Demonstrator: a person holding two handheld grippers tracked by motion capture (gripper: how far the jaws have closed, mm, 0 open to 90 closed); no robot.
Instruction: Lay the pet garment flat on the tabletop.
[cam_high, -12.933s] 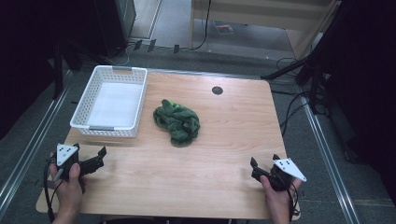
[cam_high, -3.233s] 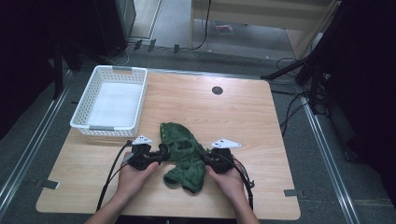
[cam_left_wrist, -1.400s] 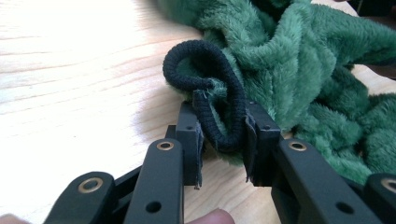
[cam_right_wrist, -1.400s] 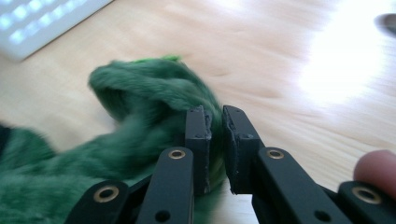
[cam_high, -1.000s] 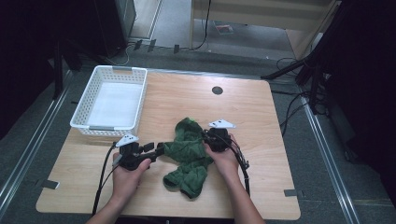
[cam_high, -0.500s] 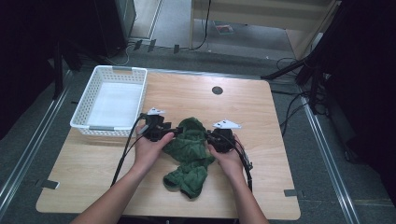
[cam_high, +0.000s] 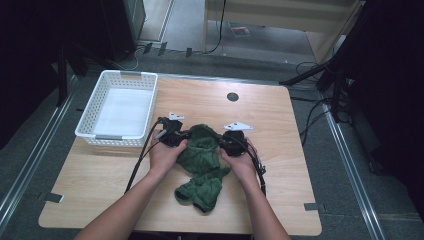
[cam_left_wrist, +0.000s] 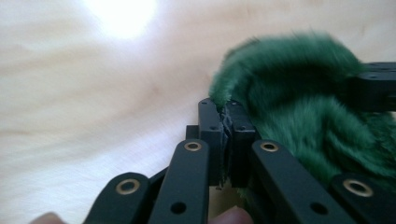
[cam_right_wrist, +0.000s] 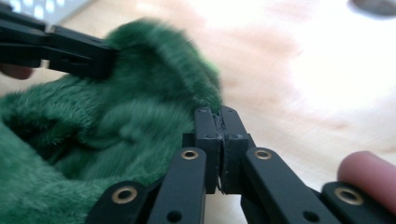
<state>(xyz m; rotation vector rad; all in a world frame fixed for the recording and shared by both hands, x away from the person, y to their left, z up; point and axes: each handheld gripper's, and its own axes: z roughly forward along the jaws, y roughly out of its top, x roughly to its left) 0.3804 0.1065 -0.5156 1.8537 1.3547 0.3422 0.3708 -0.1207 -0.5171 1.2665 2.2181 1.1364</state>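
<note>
A fuzzy green cloth (cam_high: 202, 152) lies bunched in the middle of the wooden table (cam_high: 290, 165), with a fold trailing toward the front edge. My left gripper (cam_high: 186, 135) is at the cloth's upper left edge. Its jaws have just been closing, and in the left gripper view they (cam_left_wrist: 226, 106) stand together, pinching the cloth (cam_left_wrist: 299, 107) at its rim. My right gripper (cam_high: 219, 142) is shut on the upper right edge. In the right gripper view its tips (cam_right_wrist: 219, 112) nip the cloth (cam_right_wrist: 116, 126) rim. Both grippers face each other across the cloth.
A white slotted basket (cam_high: 91, 111), holding nothing, stands at the table's back left, just beyond the left gripper. A small dark hole (cam_high: 232, 96) sits in the tabletop behind the cloth. Cables trail from both grippers toward the front edge. Dark floor and metal rails surround the table.
The left gripper moved right from the bare table to the cloth's upper left edge and shut on it. The right gripper kept its place at the upper right edge.
</note>
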